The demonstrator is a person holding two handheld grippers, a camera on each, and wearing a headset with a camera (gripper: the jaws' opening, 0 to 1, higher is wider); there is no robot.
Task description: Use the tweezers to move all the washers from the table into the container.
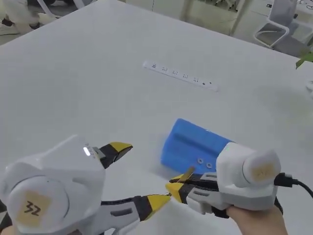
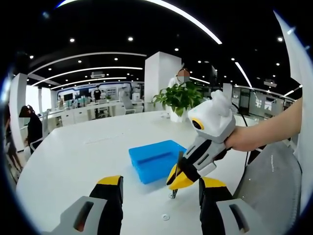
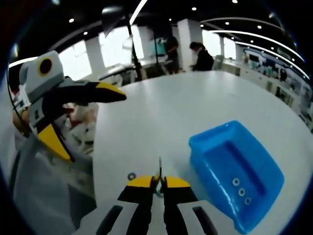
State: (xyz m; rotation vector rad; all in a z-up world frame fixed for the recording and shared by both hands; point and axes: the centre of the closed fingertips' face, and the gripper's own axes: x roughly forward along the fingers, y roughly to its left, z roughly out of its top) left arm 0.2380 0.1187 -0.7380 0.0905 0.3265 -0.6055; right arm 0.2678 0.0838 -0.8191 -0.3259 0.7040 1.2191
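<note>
**Tweezers poised beside a loose washer**

The right gripper (image 3: 159, 182) is clamped tight on the tweezers (image 3: 160, 167). Their tips point down at the counter (image 1: 98, 73), just left of the blue container (image 3: 234, 166). One washer (image 3: 131, 176) lies on the counter near the tips, to their left; whether the tips touch the surface is hard to tell. Three more washers (image 3: 241, 191) sit inside the container (in a row toward its near end). The left gripper (image 1: 141, 174) holds nothing, its jaws spread wide, close to the right one. A power strip (image 1: 178, 74) lies farther back.
</note>
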